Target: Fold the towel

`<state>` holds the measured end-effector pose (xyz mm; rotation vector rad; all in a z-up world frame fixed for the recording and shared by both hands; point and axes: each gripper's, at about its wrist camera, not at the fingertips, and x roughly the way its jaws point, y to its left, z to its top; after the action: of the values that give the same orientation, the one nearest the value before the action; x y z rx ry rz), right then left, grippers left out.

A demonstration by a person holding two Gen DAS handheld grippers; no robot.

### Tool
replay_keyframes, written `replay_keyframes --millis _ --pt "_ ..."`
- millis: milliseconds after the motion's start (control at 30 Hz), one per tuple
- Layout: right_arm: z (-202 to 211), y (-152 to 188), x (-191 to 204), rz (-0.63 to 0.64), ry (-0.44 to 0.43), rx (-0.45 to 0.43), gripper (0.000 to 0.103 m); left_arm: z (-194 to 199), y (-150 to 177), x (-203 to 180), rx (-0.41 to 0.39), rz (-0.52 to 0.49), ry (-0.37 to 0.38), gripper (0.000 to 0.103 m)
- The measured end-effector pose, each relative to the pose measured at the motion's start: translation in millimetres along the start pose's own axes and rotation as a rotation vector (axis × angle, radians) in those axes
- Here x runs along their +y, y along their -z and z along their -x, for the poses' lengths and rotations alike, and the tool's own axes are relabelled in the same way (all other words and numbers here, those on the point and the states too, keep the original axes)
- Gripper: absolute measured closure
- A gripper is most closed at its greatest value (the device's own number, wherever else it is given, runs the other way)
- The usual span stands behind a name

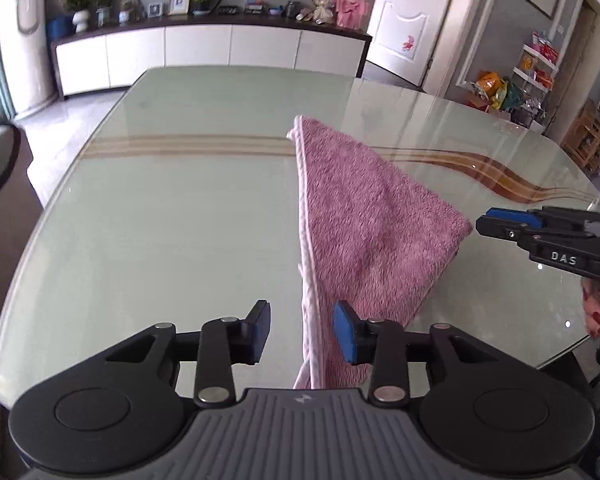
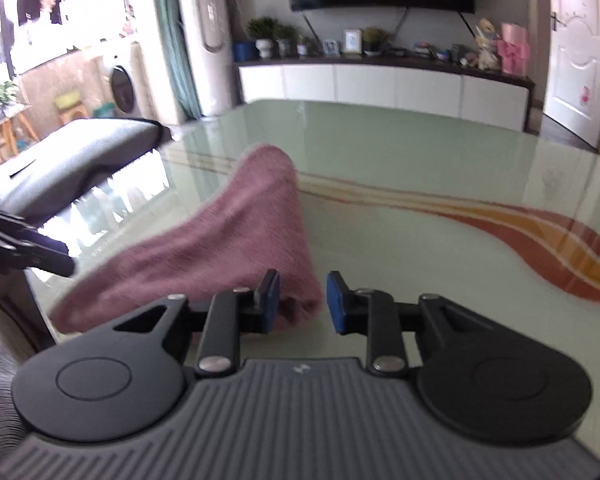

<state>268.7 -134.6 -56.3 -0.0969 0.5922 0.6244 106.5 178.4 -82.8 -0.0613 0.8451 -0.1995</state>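
A pink towel point(image 1: 364, 216) lies folded on the glass table point(image 1: 160, 208), with its white-trimmed edge running toward me. My left gripper point(image 1: 302, 330) is open, its blue pads either side of the towel's near white edge. In the right wrist view the same towel point(image 2: 228, 236) lies in front of my right gripper point(image 2: 302, 300), which is open with the towel's near corner between its pads. The right gripper also shows in the left wrist view point(image 1: 496, 222), just right of the towel's right corner. The left gripper shows at the left edge of the right wrist view point(image 2: 56, 260).
The table has a brown and orange wave stripe point(image 2: 540, 240). A grey chair point(image 2: 84, 160) stands at the table's left side. A white sideboard point(image 1: 212, 56) with plants and frames lies beyond the far edge. A hand with red nails point(image 1: 596, 308) holds the right gripper.
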Motion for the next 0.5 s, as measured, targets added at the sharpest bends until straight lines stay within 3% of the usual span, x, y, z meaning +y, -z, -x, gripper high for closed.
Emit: replay_keyframes --millis 133,267,500 --pt "-23.0 -8.0 20.2 0.052 -0.024 0.048 0.081 -21.5 -5.5 -17.7 0.023 -0.070 0.064 0.064" --pt "-54.0 2.3 16.1 0.037 0.019 0.142 0.088 -52.7 -1.6 -32.4 0.088 -0.124 0.051 0.063" --pt "-62.3 -0.9 -3.2 0.022 0.066 0.131 0.091 -67.8 -14.1 -37.6 0.084 -0.059 0.064 0.062"
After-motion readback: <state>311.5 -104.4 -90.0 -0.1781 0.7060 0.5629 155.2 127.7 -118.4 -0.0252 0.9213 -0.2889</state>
